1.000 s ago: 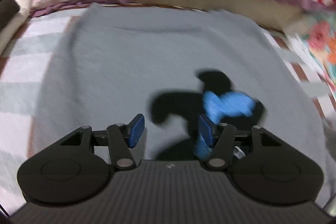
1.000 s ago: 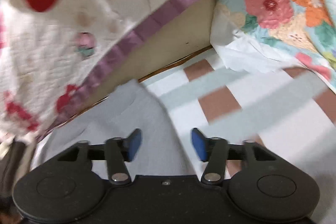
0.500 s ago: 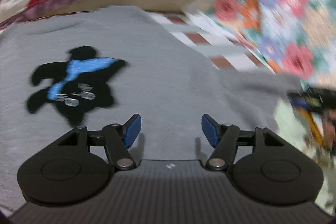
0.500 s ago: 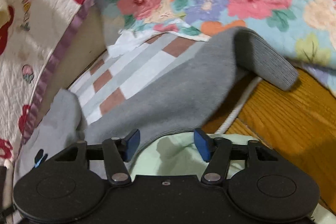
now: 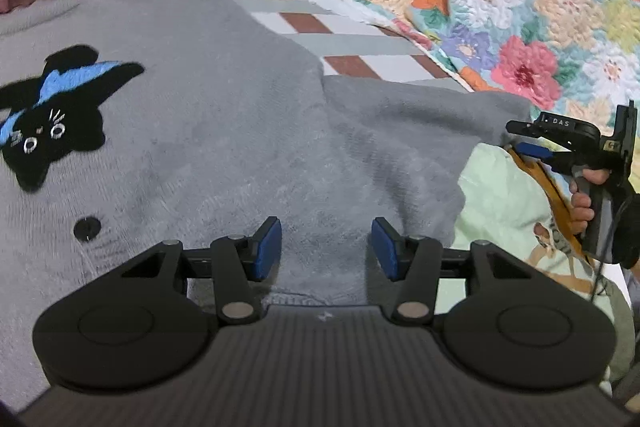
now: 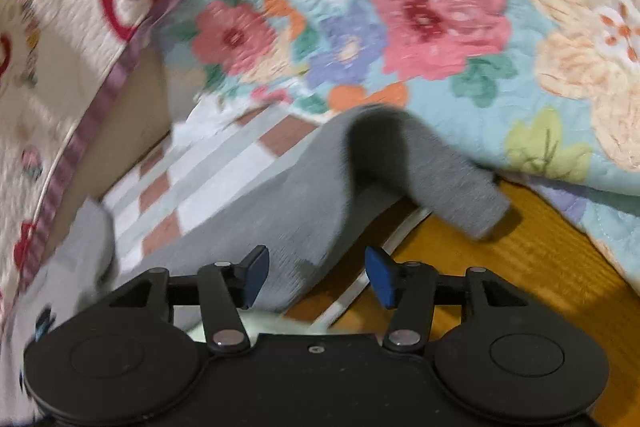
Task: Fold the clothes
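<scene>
A grey sweater (image 5: 200, 115) with a black cat motif (image 5: 52, 115) lies flat on the bed. My left gripper (image 5: 326, 247) hovers over its right side, where the sleeve (image 5: 400, 131) branches off. Its jaws are closing and nothing is pinched between them. In the right wrist view the sleeve (image 6: 280, 195) runs to the bed edge, and its cuff (image 6: 460, 199) bends over the wooden frame. My right gripper (image 6: 316, 273) is just above that sleeve with its jaws opening and free of the cloth. It also shows at the right of the left wrist view as the right gripper (image 5: 520, 139).
A floral quilt (image 5: 520, 7) is piled at the right. A white quilt with red figures (image 6: 60, 47) lies at the back. The striped sheet (image 5: 340, 39) shows between them. A pale green cloth (image 5: 500, 195) and the wooden bed frame (image 6: 540, 259) border the sleeve. A hand (image 5: 584, 203) holds the right gripper.
Both grippers swung right: the left from over the cat motif to the sweater's side, the right from the sweater's top edge to the sleeve at the bed edge.
</scene>
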